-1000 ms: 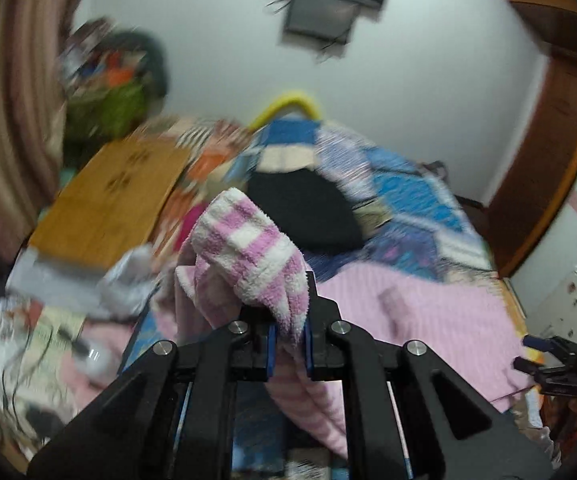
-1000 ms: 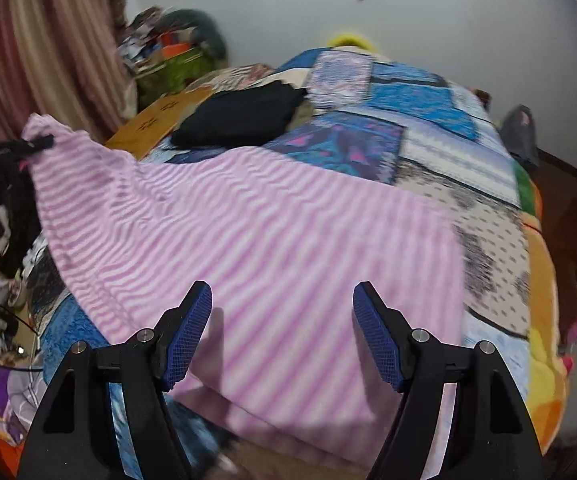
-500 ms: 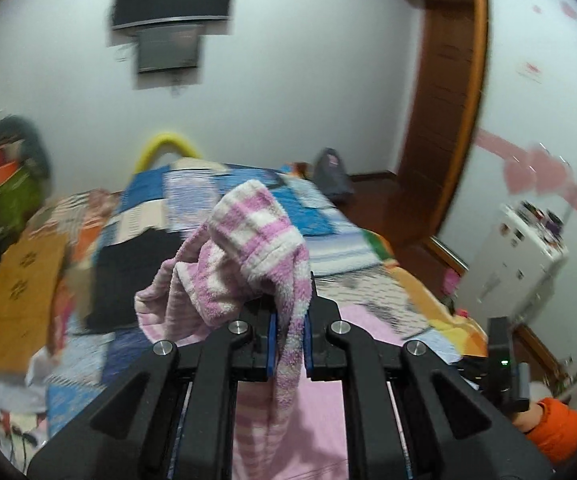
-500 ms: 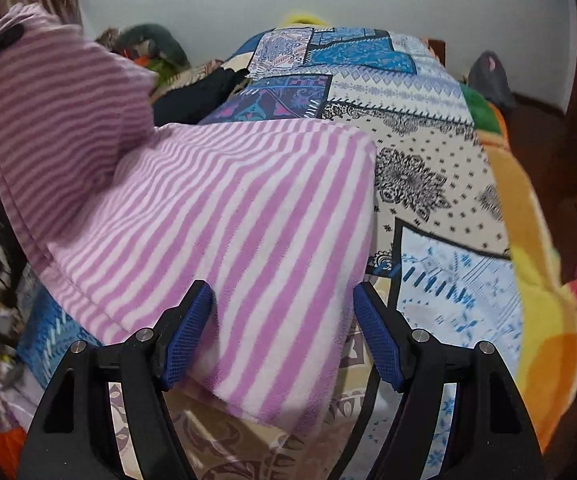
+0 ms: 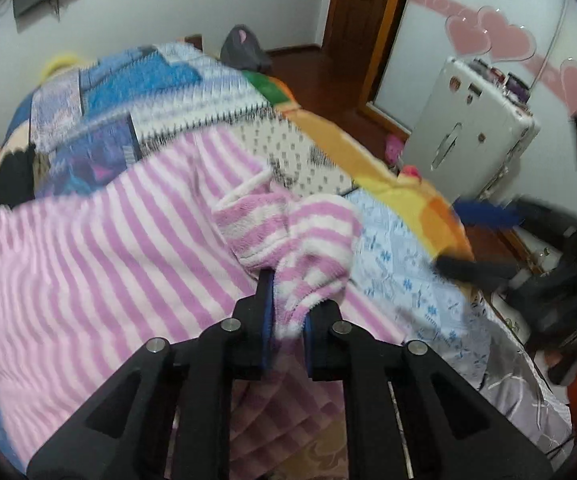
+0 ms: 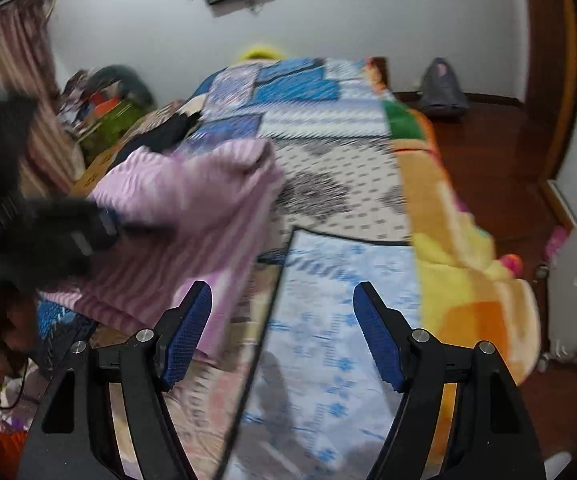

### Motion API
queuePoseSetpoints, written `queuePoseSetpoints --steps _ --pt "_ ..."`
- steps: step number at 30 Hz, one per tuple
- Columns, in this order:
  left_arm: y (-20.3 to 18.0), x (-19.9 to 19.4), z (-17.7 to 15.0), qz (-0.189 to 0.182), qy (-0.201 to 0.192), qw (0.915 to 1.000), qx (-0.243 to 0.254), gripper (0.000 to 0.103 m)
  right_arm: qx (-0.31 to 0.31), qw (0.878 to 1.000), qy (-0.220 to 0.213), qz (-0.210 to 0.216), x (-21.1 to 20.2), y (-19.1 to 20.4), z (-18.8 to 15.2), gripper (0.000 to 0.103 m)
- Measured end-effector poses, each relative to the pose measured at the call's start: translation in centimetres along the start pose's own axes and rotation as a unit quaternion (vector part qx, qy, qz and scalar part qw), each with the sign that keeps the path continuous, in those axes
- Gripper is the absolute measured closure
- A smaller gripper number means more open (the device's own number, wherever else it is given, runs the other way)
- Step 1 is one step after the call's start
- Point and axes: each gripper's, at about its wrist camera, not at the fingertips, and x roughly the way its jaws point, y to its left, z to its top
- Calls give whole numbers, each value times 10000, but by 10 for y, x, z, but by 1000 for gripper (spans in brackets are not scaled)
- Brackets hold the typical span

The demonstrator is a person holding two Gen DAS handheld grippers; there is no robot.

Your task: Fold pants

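Left to right: the pink-striped pants [image 5: 100, 248] lie spread on the patchwork bed [image 5: 408, 248], filling its 9 o'clock half. The left gripper [image 5: 286, 312] pinches a bunched fold of them. The right gripper [image 6: 282, 332], at 3 o'clock, hovers spread wide and empty.

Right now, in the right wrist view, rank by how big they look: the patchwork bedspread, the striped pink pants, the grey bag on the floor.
1. patchwork bedspread
2. striped pink pants
3. grey bag, though it sits farthest away, so its true size is unsure.
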Motion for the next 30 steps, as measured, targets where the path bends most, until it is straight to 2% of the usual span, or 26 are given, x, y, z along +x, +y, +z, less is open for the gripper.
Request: queuePoseSetpoints --steps 3,5,6,8,11,14,16,17,20,22,23,25,27,30 --pt "-3 -10 0 42 -75 9999 51 85 68 9999 -85 -98 -9 -6 2 33" --pt "-3 -16 4 -171 -15 9998 -44 66 92 9998 -138 -116 -13 -7 5 33" --pt "0 -25 5 -303 -57 9995 -91 62 91 9997 -181 -109 -15 -7 7 33" --pt "2 -41 5 -308 -225 9992 -93 48 78 9996 -255 -72 -16 -4 10 33" --pt "12 -66 6 -142 -569 9982 -124 48 24 9993 -373 84 -17 6 17 33" --pt "40 -89 5 61 -809 9960 -366 45 -134 9988 -400 245 -13 21 24 33" --pt "67 -98 1 467 -887 9937 -494 42 -227 9985 -371 340 -8 31 26 33" --pt "84 -100 -1 726 -861 9920 -574 41 -255 9983 -330 418 -4 37 26 33" --pt "128 -95 -7 1062 -678 9892 -747 39 -325 9977 -158 582 10 52 20 33" --pt "165 -82 -9 1316 -417 9868 -852 39 -328 9972 4 666 20 59 14 33" --pt "179 -76 -9 1341 -306 9862 -923 39 -335 9970 97 688 26 62 11 33" --pt "214 -55 -6 1102 -25 9881 -1071 38 -354 9966 264 690 36 69 3 33" --pt "234 -39 -2 1048 130 9886 -1070 38 -342 9963 445 654 49 73 -3 33" --pt "258 -2 10 1331 427 9859 -916 35 -344 9963 585 528 63 76 -10 31"
